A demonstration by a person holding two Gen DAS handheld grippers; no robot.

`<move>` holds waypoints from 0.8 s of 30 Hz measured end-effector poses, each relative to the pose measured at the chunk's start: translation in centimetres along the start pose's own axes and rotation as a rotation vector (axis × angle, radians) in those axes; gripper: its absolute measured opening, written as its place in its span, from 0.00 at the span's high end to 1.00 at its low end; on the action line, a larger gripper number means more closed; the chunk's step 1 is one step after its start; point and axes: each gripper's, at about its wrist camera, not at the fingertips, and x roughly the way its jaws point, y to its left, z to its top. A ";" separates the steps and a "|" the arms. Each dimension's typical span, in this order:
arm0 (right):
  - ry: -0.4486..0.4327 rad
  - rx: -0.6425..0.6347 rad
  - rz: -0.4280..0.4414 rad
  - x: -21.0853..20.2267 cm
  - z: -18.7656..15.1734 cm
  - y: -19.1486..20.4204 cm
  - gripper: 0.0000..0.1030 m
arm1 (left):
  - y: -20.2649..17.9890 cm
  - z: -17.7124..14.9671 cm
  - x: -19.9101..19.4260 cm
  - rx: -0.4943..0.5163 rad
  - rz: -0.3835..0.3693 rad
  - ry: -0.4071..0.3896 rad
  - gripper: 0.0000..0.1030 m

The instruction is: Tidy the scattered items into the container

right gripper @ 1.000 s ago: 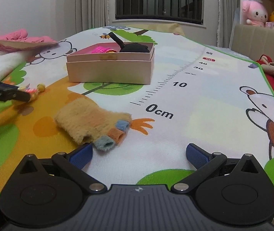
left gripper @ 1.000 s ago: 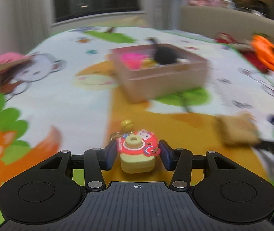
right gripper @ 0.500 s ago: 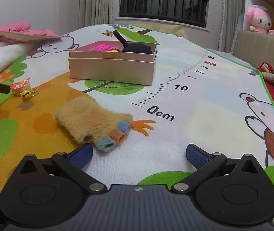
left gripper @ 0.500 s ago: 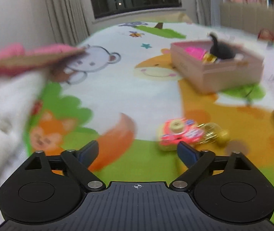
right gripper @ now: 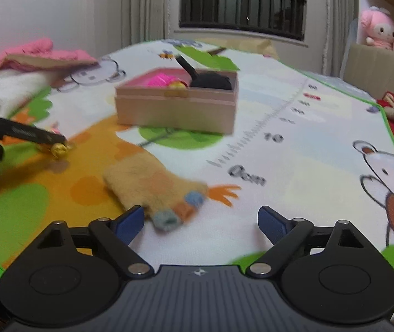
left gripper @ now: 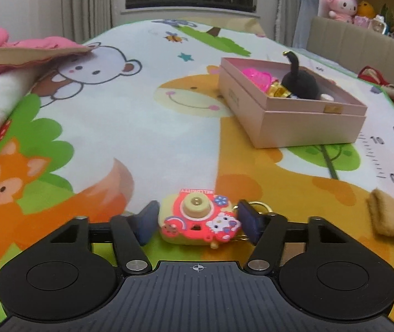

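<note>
Left gripper (left gripper: 198, 220) brackets, slightly apart, the "HELLO KITTY" toy camera (left gripper: 199, 218); right gripper (right gripper: 201, 220) gapes empty.

left gripper (left gripper: 197, 218): showing black linkage arms, silver screws, dark blue finger pads.
right gripper (right gripper: 201, 221): wearing blue pads (right gripper: 129, 222), two round black discs, a ribbed grey body with a white crosshair mark.

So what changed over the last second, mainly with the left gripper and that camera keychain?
A second ago the left gripper was shut on the camera keychain; half a second ago it had opened and the keychain lay on the mat. Now the fingers bracket it again, not visibly clamped. The right gripper stayed open beside the plush glove; the pink box kept its contents.
</note>
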 end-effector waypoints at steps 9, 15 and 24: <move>0.033 -0.185 0.165 3.7 2.5 2.2 0.12 | -2.0 -0.9 -2.6 0.049 -0.113 0.004 0.36; 0.159 -0.079 0.230 6.3 3.8 1.5 0.33 | -3.5 -2.1 -3.2 0.083 -0.141 0.015 0.36; 0.143 -0.029 0.174 5.4 3.2 3.0 0.47 | -3.7 -2.6 -3.0 0.083 -0.147 0.016 0.28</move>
